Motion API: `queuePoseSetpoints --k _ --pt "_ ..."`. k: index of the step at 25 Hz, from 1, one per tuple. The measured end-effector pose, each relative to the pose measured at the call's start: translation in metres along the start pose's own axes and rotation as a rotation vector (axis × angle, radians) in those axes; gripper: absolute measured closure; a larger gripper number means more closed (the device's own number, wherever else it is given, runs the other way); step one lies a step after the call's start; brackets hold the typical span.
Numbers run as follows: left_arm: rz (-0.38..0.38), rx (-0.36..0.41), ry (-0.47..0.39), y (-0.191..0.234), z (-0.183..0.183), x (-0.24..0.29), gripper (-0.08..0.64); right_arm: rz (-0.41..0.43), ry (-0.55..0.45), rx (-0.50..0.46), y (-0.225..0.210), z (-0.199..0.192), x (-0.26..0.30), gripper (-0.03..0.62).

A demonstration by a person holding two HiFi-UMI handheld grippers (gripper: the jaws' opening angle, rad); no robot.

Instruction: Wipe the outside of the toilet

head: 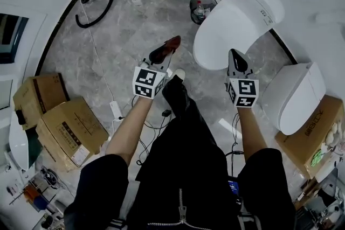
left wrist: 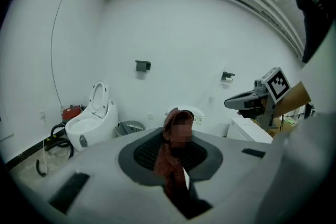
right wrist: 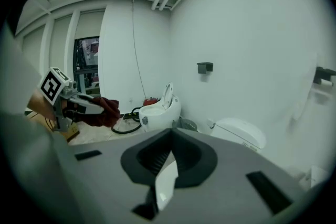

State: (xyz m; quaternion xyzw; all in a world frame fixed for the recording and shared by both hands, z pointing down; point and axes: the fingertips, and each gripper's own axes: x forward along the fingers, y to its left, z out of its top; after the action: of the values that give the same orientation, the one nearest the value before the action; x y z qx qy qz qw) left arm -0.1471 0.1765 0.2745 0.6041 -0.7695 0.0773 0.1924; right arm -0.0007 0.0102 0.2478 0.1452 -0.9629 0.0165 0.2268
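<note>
The dark red crumpled cloth [head: 168, 47] is clamped in the left gripper [head: 161, 56]: its fingers are shut on the cloth, w/ a fold standing up past the tips. The white closed-lid oval toilet [head: 237, 19] lies right of the cloth in the head view, in the upper right of frame, near but not touching. Its long axis runs diag., bowl front at lower left and hinge end at upper right, so the front curve is the closest outside face. The right gripper [head: 235, 59] is nearer, its tip just at the bowl's lower edge, fingers together on nothing. Both forearms reach fwd, approx. parallel, either side of the person's black-trousered leg [head: 186, 132]. The next move prob. swings the cloth rightward to the bowl.
</note>
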Motion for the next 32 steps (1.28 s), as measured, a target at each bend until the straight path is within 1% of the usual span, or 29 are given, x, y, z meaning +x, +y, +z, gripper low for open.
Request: queuePoseSetpoints --k 3,6,10,14,17,21,24,26,32 --pt "-0.034 0.02 -0.019 0.019 0.024 0.02 0.499 -0.044 -0.001 0.044 -0.02 0.007 0.021 0.589" --pt "-0.081 0.038 -0.002 0.041 0.039 0.044 0.499 -0.091 0.003 0.101 -0.031 0.014 0.045 0.589" --pt "-0.151 0.09 -0.002 0.064 0.063 0.074 0.499 -0.152 0.013 0.158 -0.043 0.023 0.077 0.589" --pt "-0.22 0.136 0.015 0.086 0.082 0.092 0.499 -0.201 0.019 0.231 -0.041 0.031 0.098 0.589" --pt "-0.256 0.16 0.013 0.1 0.099 0.103 0.499 -0.229 0.012 0.254 -0.038 0.045 0.107 0.589" --pt "-0.324 0.195 -0.001 0.105 0.121 0.13 0.498 -0.29 0.005 0.284 -0.044 0.056 0.106 0.589" --pt "-0.4 0.237 0.001 0.105 0.129 0.159 0.497 -0.345 0.001 0.308 -0.05 0.059 0.109 0.589" --pt "-0.464 0.266 0.011 0.104 0.13 0.182 0.499 -0.4 -0.002 0.328 -0.055 0.06 0.11 0.589" --pt "-0.698 0.334 0.036 0.092 0.127 0.258 0.497 -0.651 0.01 0.434 -0.064 0.056 0.102 0.589"
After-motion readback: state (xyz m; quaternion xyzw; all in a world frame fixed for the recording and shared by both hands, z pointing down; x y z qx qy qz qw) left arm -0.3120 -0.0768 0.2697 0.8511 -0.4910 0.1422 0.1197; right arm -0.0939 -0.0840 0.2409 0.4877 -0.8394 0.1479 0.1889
